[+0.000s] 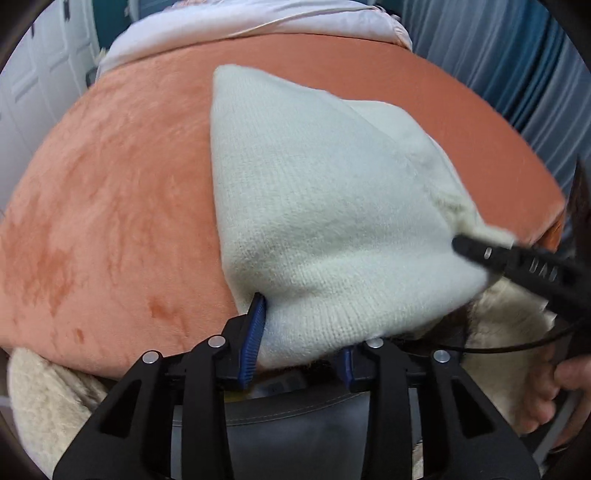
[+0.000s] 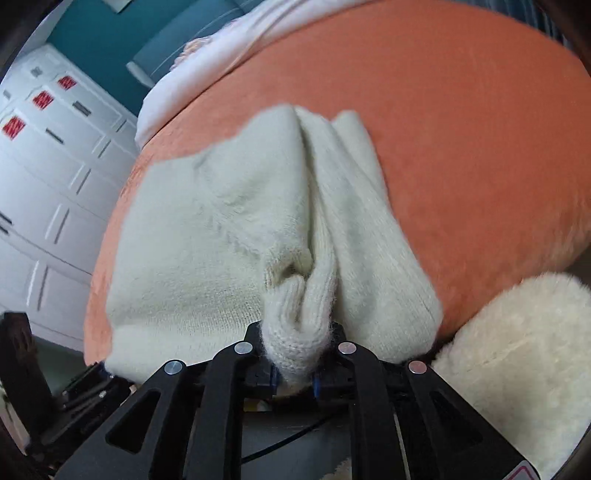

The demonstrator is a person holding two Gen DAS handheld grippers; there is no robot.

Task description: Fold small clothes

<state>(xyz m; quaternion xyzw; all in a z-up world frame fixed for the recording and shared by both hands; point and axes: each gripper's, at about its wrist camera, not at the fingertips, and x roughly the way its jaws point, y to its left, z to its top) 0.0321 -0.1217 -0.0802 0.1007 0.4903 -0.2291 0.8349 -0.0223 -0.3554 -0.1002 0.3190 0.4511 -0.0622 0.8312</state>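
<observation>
A cream-white knit garment [image 1: 332, 206] lies on an orange plush cover [image 1: 110, 206]. In the left wrist view its near hem fills the gap between the blue pads [image 1: 255, 332] of my left gripper [image 1: 301, 332], which is shut on that hem. My right gripper [image 2: 293, 376] is shut on a bunched, ribbed fold of the same garment [image 2: 207, 236], and the knit puckers up between its fingers. From the left wrist view the right gripper's black fingers [image 1: 480, 254] pinch the garment's right corner. Both grippers' fingertips are partly hidden by cloth.
The orange cover [image 2: 461, 147] spreads far beyond the garment. A white sheet or pillow [image 1: 240, 22] lies at its far edge. Fluffy cream fleece [image 2: 517, 354] sits at the near right, white cabinet doors [image 2: 55, 184] at left, and a person's hand [image 1: 565, 387] at right.
</observation>
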